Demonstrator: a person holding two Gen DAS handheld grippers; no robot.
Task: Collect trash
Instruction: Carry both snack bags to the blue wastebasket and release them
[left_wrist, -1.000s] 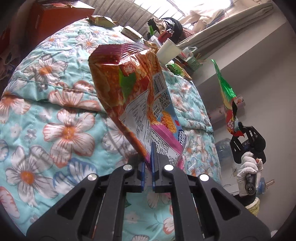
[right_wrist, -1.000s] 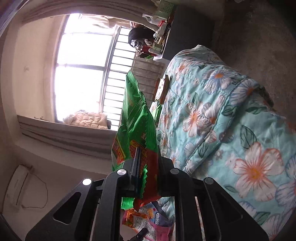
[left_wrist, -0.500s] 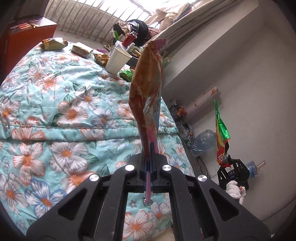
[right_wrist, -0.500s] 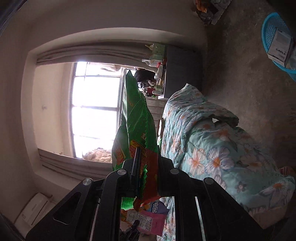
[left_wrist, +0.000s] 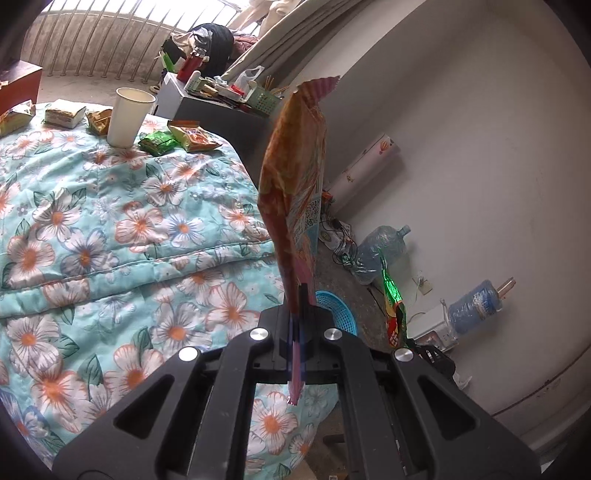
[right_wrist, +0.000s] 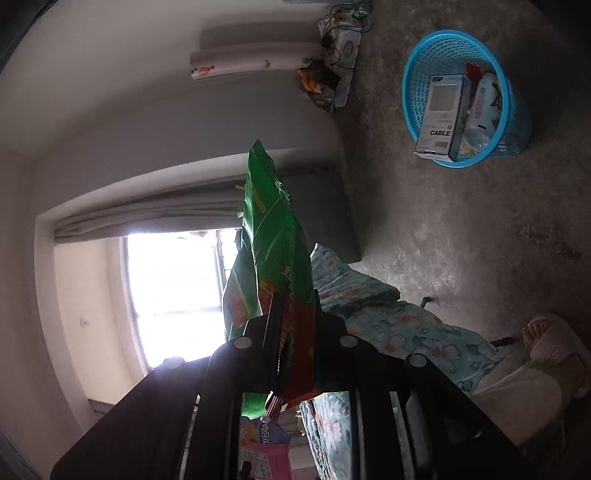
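My left gripper (left_wrist: 300, 295) is shut on an orange and pink snack bag (left_wrist: 295, 184), held upright over the edge of the floral bed. My right gripper (right_wrist: 295, 295) is shut on a green and red snack bag (right_wrist: 273, 240), held above the floor; this bag also shows in the left wrist view (left_wrist: 392, 306). A blue mesh basket (right_wrist: 515, 110) stands on the concrete floor with a white cable box (right_wrist: 441, 114) and other trash inside. Its rim shows in the left wrist view (left_wrist: 338, 308). More wrappers (left_wrist: 173, 138) and a paper cup (left_wrist: 129, 116) lie on the bed's far side.
The floral quilt (left_wrist: 110, 240) covers the bed at left. A grey cabinet (left_wrist: 221, 118) with clutter stands by the window. A water jug (left_wrist: 380, 251), a roll (left_wrist: 364, 170) and cables sit along the wall. My slippered foot (right_wrist: 550, 343) is at right.
Both grippers have swung away from the bed toward the floor. The blue basket has come into full view on the right; the orange bag now stands edge-on.
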